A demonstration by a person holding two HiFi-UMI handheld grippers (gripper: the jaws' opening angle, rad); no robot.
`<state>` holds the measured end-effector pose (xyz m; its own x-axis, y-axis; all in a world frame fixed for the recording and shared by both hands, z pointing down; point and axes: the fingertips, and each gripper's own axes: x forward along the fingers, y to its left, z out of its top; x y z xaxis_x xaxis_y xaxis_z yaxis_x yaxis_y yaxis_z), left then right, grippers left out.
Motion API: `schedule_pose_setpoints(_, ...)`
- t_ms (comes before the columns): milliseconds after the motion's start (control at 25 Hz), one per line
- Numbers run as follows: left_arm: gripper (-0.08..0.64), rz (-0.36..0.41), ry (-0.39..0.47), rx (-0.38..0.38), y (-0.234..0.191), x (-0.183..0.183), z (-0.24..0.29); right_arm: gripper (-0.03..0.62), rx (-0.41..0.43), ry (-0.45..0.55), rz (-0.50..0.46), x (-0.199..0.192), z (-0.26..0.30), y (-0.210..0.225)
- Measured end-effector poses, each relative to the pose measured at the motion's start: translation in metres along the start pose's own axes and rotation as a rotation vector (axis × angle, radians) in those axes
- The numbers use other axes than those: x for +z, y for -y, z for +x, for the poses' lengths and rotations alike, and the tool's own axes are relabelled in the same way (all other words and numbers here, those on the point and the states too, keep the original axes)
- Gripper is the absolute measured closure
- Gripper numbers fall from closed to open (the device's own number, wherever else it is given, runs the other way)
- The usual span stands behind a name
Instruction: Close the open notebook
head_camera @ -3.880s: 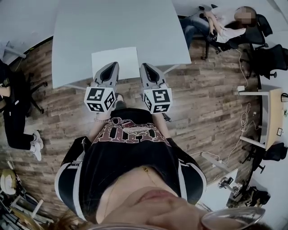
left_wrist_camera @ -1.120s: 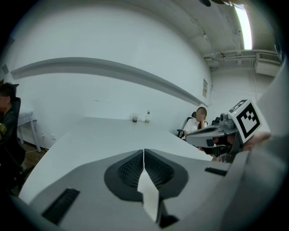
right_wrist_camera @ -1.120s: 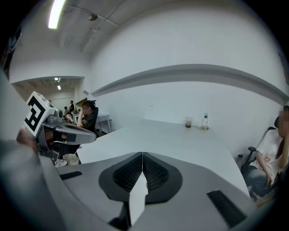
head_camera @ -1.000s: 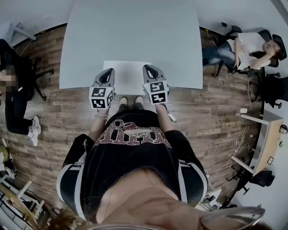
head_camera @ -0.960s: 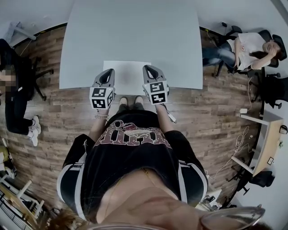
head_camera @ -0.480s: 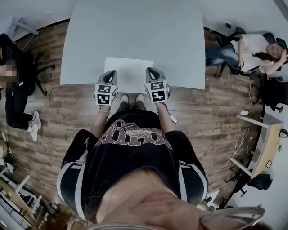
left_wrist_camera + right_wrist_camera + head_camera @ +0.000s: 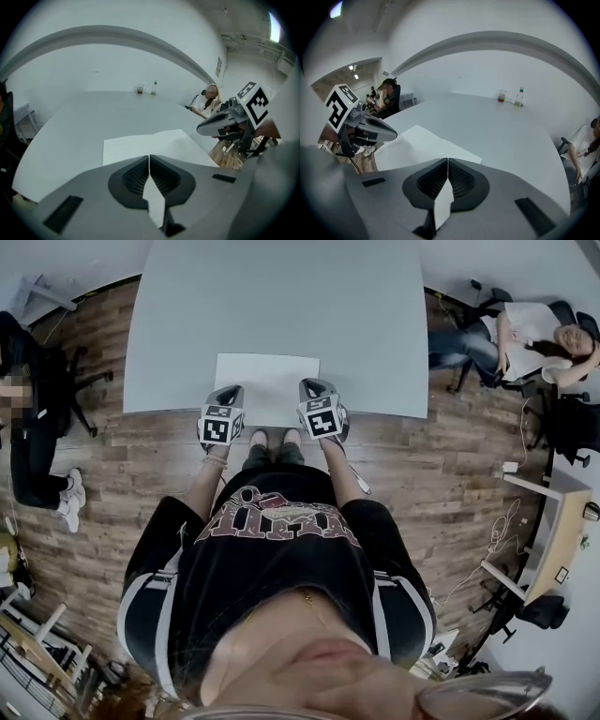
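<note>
You held the left gripper [image 7: 229, 392] and right gripper [image 7: 315, 385] side by side over the worktop's [image 7: 281, 296] near edge, each with its fingers pressed together on nothing. The notebook [image 7: 268, 381] lay open and flat at that edge, between them.

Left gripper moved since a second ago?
Yes. The left gripper has sunk toward the table's near edge, showing smaller by the notebook's left corner.

Setting was office workroom: large grey table [image 7: 281, 296], swivel chairs [image 7: 570, 427], plank floor [image 7: 441, 465], side desk [image 7: 555, 517], loose cables [image 7: 506, 521] were present.
</note>
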<state>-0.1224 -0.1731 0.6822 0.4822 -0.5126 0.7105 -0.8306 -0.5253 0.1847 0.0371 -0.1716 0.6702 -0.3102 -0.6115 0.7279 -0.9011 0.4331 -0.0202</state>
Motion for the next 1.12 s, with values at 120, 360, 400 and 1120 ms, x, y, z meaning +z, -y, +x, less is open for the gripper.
schedule_pose_setpoints(120,0.522,0.001,-0.036,-0.010,0.000,-0.008,0.008,0.572,-0.001,-0.069,0.003,-0.018,0.009,0.003)
schedule_pose_setpoints(360,0.522,0.017,-0.098,-0.039,0.001,-0.021,0.018,0.572,-0.009,-0.134,0.012,-0.035,0.015,0.009)
schedule_pose_setpoints(400,0.522,0.017,-0.106,-0.039,0.001,-0.023,0.019,0.572,-0.008,-0.145,0.010,-0.038,0.016,0.009)
schedule_pose_setpoints(1120,0.521,0.013,-0.185,-0.020,0.007,-0.039,0.040,0.572,0.018,-0.266,-0.010,-0.064,0.031,0.018)
